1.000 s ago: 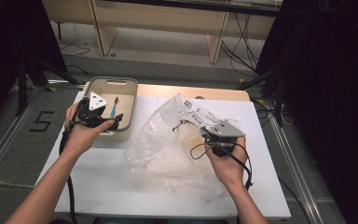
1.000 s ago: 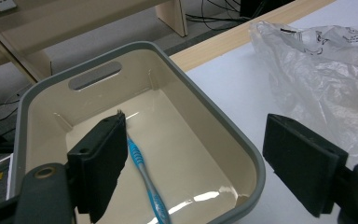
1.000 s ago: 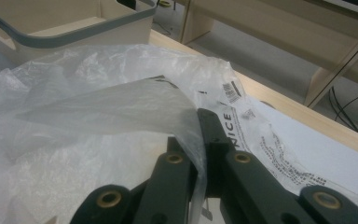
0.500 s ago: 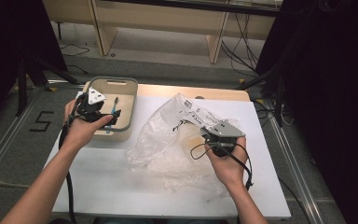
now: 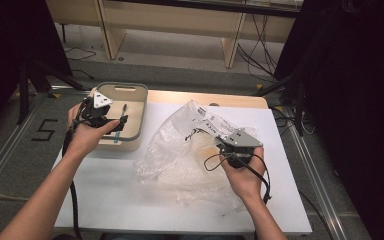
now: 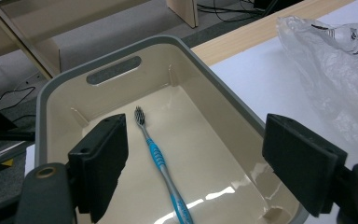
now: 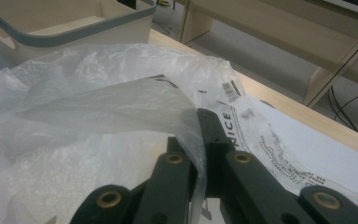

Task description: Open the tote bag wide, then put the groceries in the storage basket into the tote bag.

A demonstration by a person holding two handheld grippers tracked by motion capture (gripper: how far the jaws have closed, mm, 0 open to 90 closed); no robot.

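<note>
One white tabletop (image 5: 110, 200), one clear plastic bag (image 5: 180, 150) at its centre, one cream bin (image 5: 135, 107) left of the bag, right gripper (image 7: 200, 135) fingers clenched on the bag's edge, left gripper (image 6: 193, 163) fingers spread over the bin, one blue toothbrush (image 6: 161, 163) inside the bin.

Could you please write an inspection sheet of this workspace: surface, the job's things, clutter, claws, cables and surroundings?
Surface: white table top with a wooden strip along the far edge.
Job's things: crumpled clear plastic bag lying mid-table; beige bin with grey rim at the left; blue toothbrush lying flat inside the bin, bristles toward the far wall.
Clutter: nothing seen.
Claws: left claw open, held above the bin, touching nothing; right claw shut on an edge of the plastic bag.
Cables: a black cable trails from each claw toward the person.
Surroundings: wooden shelving behind the table, loose wires on the floor, dark curtains at both sides.
</note>
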